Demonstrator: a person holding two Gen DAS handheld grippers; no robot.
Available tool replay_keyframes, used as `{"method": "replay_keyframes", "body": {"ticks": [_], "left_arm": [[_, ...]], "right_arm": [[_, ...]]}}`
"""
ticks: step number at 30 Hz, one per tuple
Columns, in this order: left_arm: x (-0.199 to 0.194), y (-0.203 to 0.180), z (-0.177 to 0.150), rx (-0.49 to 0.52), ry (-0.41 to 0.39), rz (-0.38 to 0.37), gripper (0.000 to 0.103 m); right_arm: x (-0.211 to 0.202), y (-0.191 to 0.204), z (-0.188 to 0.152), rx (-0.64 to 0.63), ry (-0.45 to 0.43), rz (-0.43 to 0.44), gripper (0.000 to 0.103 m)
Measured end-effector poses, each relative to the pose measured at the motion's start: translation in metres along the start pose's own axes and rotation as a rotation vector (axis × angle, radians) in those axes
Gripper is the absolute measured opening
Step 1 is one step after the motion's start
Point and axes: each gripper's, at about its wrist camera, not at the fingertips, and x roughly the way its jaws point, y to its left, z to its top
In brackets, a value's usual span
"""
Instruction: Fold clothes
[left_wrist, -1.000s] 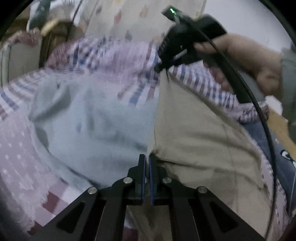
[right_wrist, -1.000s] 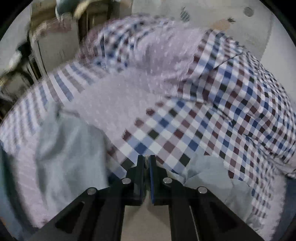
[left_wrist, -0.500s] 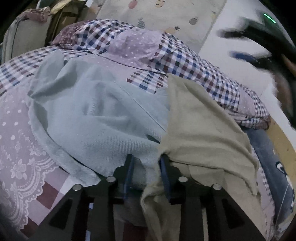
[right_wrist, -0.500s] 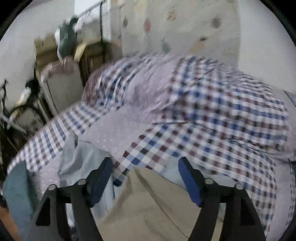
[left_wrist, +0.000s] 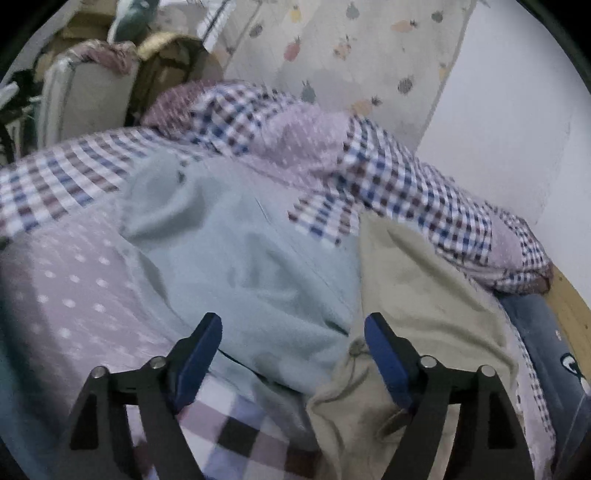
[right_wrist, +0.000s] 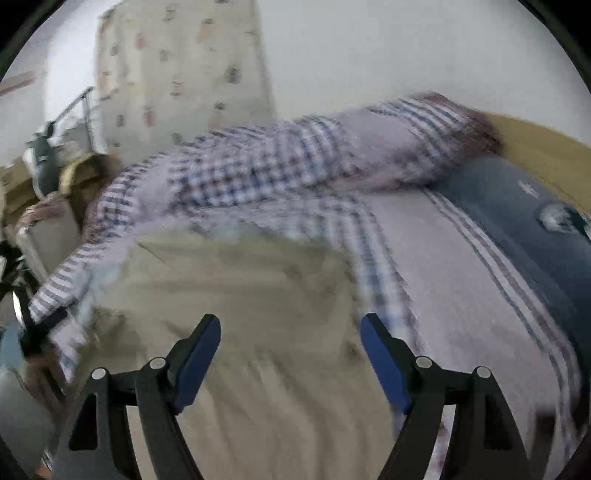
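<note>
A beige garment lies spread on the bed, right of a pale blue garment that it partly overlaps. My left gripper is open, its blue pads apart above the seam where the two garments meet, holding nothing. In the right wrist view the beige garment fills the lower middle, blurred by motion. My right gripper hangs open over it with nothing between its fingers.
A checked and dotted quilt bunches along the far side of the bed. A dark blue pillow lies at the right by the wooden bed edge. Cluttered furniture stands at the back left, a patterned curtain behind.
Both grippers were shut on the beige garment a second ago; both have opened and let it go. The beige garment now lies on the bed, and both cameras have pulled back.
</note>
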Motion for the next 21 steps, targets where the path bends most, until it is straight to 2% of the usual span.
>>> {"method": "replay_keyframes", "body": {"ticks": [4,8,11,15,21], "left_arm": [[-0.040,-0.005,0.000,0.046,-0.067,-0.027,0.085],[-0.085,-0.012,-0.027,0.110,-0.082,-0.063,0.086],[-0.113,-0.007,-0.060,0.102,-0.014,-0.087,0.086],[-0.138,0.009,-0.099,0.070,0.108,-0.058,0.086],[-0.174,0.038,-0.127,-0.031,0.158,-0.042,0.086]], "right_arm": [[-0.020,-0.031,-0.073,0.141,0.064,-0.018,0.081],[-0.044,-0.029,-0.113,0.136,0.031,-0.018,0.081],[-0.052,-0.014,-0.133,0.078,0.021,-0.014,0.081],[-0.046,0.015,-0.150,0.025,0.044,0.028,0.081],[-0.056,0.049,-0.170,-0.029,0.059,0.117,0.081]]}}
